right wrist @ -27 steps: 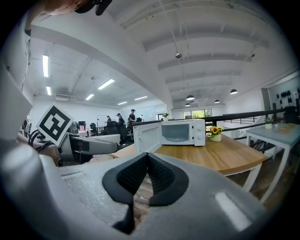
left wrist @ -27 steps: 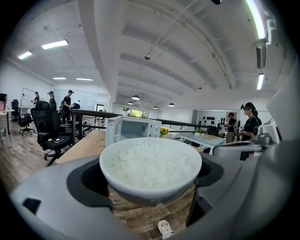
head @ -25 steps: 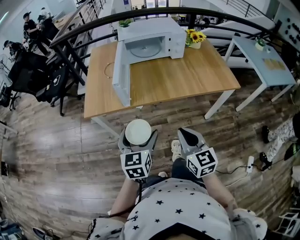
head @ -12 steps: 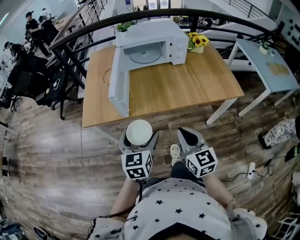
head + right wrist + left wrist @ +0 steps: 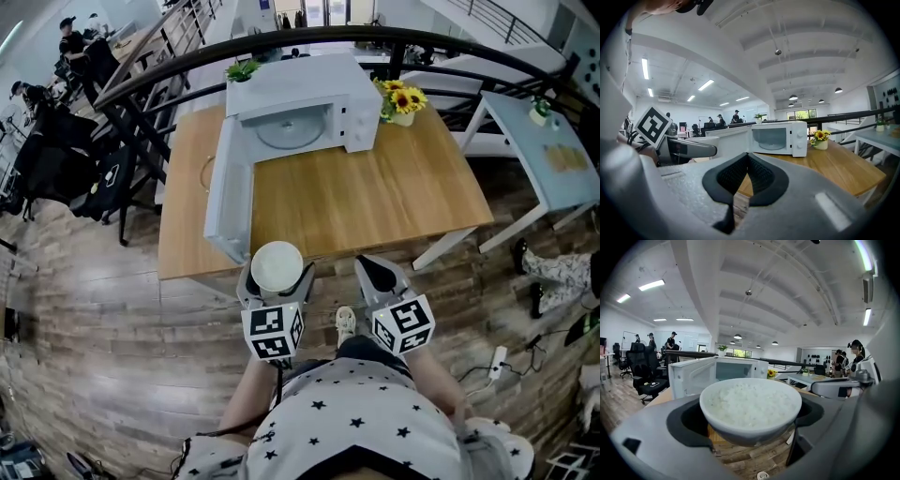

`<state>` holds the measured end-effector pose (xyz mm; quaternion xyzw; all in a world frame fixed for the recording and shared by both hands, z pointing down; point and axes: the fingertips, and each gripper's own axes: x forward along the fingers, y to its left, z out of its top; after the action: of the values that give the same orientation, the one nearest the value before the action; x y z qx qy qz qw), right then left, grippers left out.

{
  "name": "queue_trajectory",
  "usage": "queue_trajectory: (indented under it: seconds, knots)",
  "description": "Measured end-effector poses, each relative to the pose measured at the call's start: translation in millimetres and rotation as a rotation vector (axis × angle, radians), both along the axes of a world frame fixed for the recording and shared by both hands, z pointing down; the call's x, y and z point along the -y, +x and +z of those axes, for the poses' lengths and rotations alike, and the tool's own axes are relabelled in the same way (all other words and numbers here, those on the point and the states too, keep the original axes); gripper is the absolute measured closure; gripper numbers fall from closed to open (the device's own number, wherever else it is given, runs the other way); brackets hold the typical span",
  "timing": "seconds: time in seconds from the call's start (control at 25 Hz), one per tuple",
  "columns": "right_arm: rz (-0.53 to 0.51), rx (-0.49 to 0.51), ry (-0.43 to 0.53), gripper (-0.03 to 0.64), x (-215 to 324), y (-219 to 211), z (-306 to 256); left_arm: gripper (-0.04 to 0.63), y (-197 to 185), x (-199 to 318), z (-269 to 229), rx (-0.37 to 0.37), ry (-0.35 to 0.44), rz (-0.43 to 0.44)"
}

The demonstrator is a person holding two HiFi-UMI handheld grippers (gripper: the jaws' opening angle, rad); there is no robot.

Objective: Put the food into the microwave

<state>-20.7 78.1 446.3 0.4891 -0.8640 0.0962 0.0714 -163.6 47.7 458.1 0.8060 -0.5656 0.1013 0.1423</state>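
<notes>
Head view: gripped the bowl of rice between the jaws of the left gripper by the near edge of the table, held the right gripper pressed closed on nothing, faced the microwave with its door swung open.

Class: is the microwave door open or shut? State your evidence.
Open: the door stands swung out from the microwave, baring its turntable.
</notes>
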Motion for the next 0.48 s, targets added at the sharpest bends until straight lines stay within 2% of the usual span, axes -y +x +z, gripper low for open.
queue_trajectory:
  seconds: [0.48]
  knots:
    - [-0.041, -0.002, 0.015, 0.611, 90, 48, -8, 0.094, 45, 86, -9, -0.014, 0.005, -0.040]
